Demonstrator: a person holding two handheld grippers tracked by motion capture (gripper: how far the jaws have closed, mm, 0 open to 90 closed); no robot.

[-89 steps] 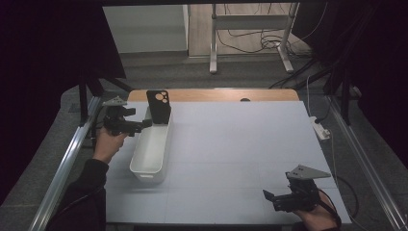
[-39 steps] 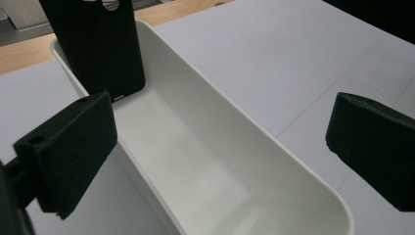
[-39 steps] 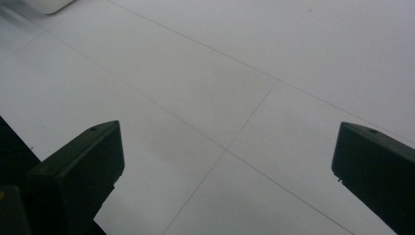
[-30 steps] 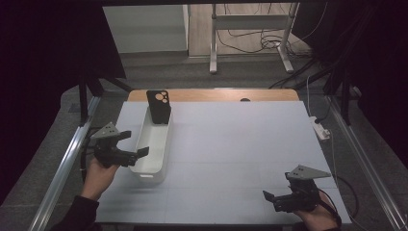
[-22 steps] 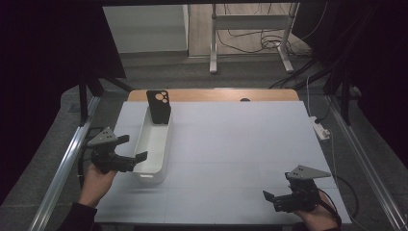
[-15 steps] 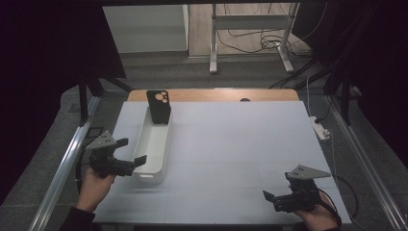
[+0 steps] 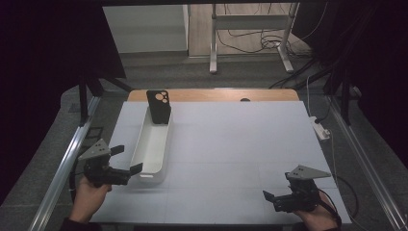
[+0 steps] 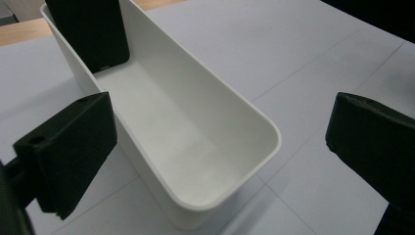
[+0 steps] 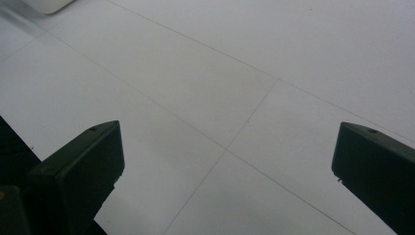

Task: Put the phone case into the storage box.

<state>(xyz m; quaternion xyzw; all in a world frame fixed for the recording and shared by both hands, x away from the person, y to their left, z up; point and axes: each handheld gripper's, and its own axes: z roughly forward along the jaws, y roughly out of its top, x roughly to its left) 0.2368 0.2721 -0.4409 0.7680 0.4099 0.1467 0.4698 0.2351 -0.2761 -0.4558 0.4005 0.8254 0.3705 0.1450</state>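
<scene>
Left gripper [image 7: 126,160] released beside white bin [image 7: 153,147].
Black phone case [image 7: 159,106] upright at bin's far end; right gripper [image 7: 273,198] released near table's [image 7: 240,144] front-right corner.

Item 1: white bin [image 7: 153,144]
Form: long, narrow, open-topped plastic tub with rounded corners and smooth walls
Pose: stood upright on its base, long axis running from the near edge toward the far edge of the table [image 7: 240,159]
Location: left part of the table, near the left edge, its far end close to the far-left corner
Contents: bare floor except at the far end

Item 2: black phone case [image 7: 159,106]
Form: flat, dark, rectangular, with round camera cutouts near its top
Pose: stood on end, leaning against the bin's far end wall
Location: inside the bin, far end
</scene>
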